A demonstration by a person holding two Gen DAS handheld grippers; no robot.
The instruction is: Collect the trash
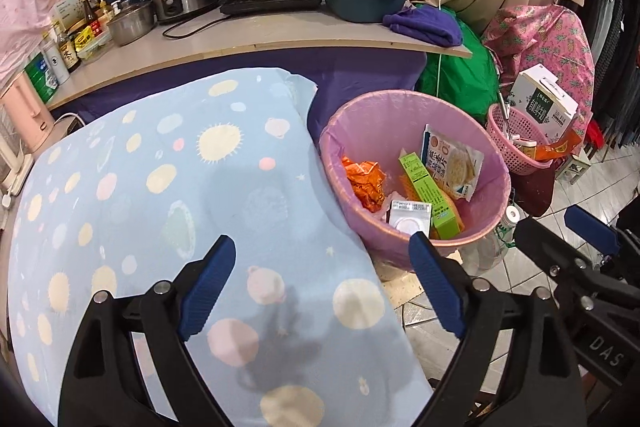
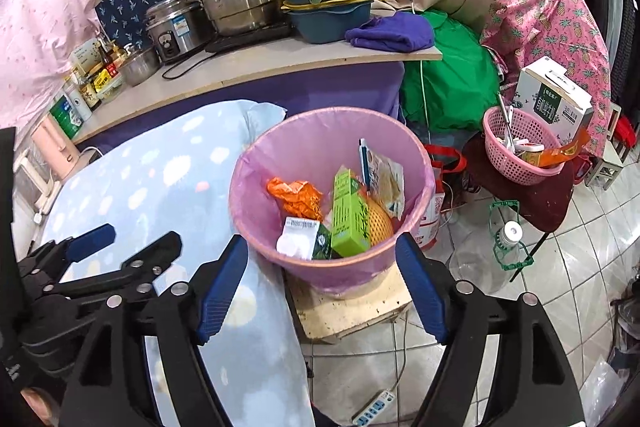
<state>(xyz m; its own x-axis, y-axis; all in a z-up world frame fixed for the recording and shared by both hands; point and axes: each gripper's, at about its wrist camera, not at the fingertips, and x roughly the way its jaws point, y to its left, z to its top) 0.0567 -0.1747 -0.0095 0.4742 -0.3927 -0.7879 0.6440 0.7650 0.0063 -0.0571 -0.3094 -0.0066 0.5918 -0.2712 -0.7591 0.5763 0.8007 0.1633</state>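
Observation:
A pink-lined bin (image 1: pixel 360 131) (image 2: pixel 280 155) stands beside the blue spotted tablecloth (image 1: pixel 160 187) (image 2: pixel 160 179). It holds a crumpled orange wrapper (image 1: pixel 362 183) (image 2: pixel 296 199), a green box (image 1: pixel 428 193) (image 2: pixel 348 219), a white snack bag (image 1: pixel 452 161) (image 2: pixel 386 179) and a small white carton (image 1: pixel 410 221) (image 2: pixel 300 237). My left gripper (image 1: pixel 324 283) is open and empty above the cloth's right edge. My right gripper (image 2: pixel 324 291) is open and empty just in front of the bin. Each gripper shows in the other's view, the right gripper (image 1: pixel 576 239) and the left gripper (image 2: pixel 116 247).
A counter (image 1: pixel 280 35) behind carries pots, a rice cooker, bottles and a purple cloth. A pink basket (image 2: pixel 516 155) with a milk box sits on a stool at the right. A clear bottle (image 2: pixel 508 243) and a power strip (image 2: pixel 372 409) lie on the tiled floor.

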